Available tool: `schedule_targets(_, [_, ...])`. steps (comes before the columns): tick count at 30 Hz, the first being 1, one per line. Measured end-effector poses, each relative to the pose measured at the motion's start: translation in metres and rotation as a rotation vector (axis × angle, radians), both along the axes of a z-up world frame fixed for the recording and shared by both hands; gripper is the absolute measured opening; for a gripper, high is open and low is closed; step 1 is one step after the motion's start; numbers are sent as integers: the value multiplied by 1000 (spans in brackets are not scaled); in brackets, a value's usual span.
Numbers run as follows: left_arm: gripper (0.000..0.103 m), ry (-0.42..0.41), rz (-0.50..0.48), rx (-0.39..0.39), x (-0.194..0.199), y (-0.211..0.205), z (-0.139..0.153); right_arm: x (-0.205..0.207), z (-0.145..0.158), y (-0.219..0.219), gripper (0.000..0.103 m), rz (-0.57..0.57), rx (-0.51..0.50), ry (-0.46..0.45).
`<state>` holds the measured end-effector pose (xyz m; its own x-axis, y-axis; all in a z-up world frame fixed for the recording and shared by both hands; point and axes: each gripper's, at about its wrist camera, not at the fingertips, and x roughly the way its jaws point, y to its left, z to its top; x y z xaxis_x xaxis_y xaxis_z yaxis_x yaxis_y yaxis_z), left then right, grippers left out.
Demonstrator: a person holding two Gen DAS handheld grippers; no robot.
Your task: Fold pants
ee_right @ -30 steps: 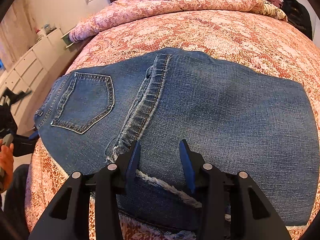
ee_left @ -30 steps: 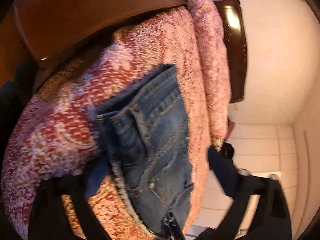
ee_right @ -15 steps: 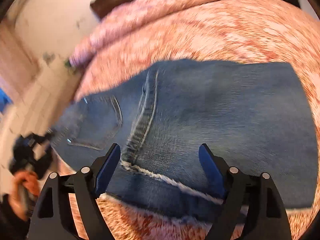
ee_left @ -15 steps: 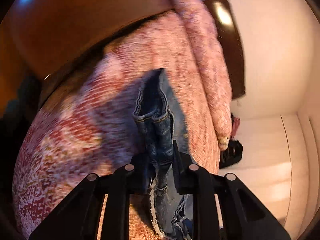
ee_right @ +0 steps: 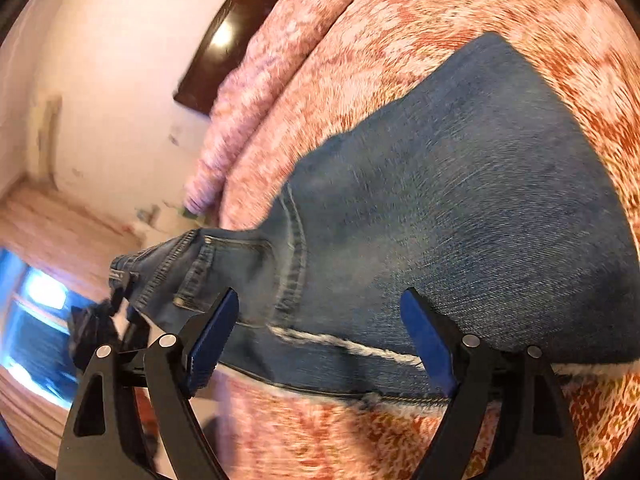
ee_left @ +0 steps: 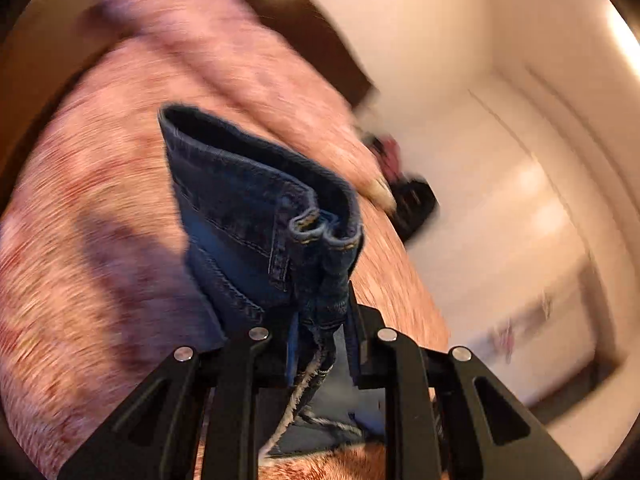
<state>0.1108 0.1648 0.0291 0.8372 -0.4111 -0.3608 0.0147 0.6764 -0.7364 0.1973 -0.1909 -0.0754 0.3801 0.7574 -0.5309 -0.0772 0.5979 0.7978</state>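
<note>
The blue denim pants [ee_right: 440, 216] lie folded on the red and pink patterned bedspread [ee_right: 520, 8]. My left gripper [ee_left: 322, 320] is shut on the pants' waistband end [ee_left: 256, 208], which is bunched and lifted off the bed. In the right wrist view that gripper [ee_right: 120, 292] shows small at the pants' left end. My right gripper [ee_right: 320, 336] is open, its blue pads wide apart just above the near frayed edge [ee_right: 348, 346] of the pants, holding nothing.
A dark wooden headboard [ee_right: 224, 40] stands against the white wall behind the rolled pink quilt [ee_right: 280, 52]. Dark clothes [ee_left: 412, 204] lie past the bed's far edge. The bed's near edge drops off to the left of the pants.
My left gripper closed on the waistband and raised it off the bed. My right gripper opened wide, let go of the pants' edge and turned to the left.
</note>
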Motion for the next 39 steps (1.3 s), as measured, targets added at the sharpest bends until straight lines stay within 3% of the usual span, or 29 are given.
schedule_targets(5, [17,-42,-209,91,31,-69,16,1,14,-36,82,-96,130,10])
schedule_targets(11, [17,-19,-394,167,55,-139,6,-4,35,-90,82,-220,175,-28])
schedule_targets(17, [18,93,-572,308,67,-205,-33,-9,36,-123,82,-292,168,-20])
schedule_targets(24, [20,224,-622,410,78,-236,-75,-15,30,-131,82,-300,159,10])
schedule_targets(26, [25,229,-634,429,79,-240,-79,-9,31,-124,82,-273,160,7])
schedule_targets(29, [48,206,-668,418,70,-244,-83,3,35,-111,82,-236,156,3])
schedule_targets(31, [68,194,-685,431,64,-246,-76,11,37,-103,82,-214,134,11])
schedule_targets(34, [91,155,-648,474,43,-237,-58,22,35,-90,82,-184,69,15])
schedule_targets(37, [101,126,-533,557,19,-204,-39,30,29,-83,82,-160,5,25])
schedule_targets(39, [101,144,-439,600,12,-177,-36,37,25,-74,82,-131,-76,32])
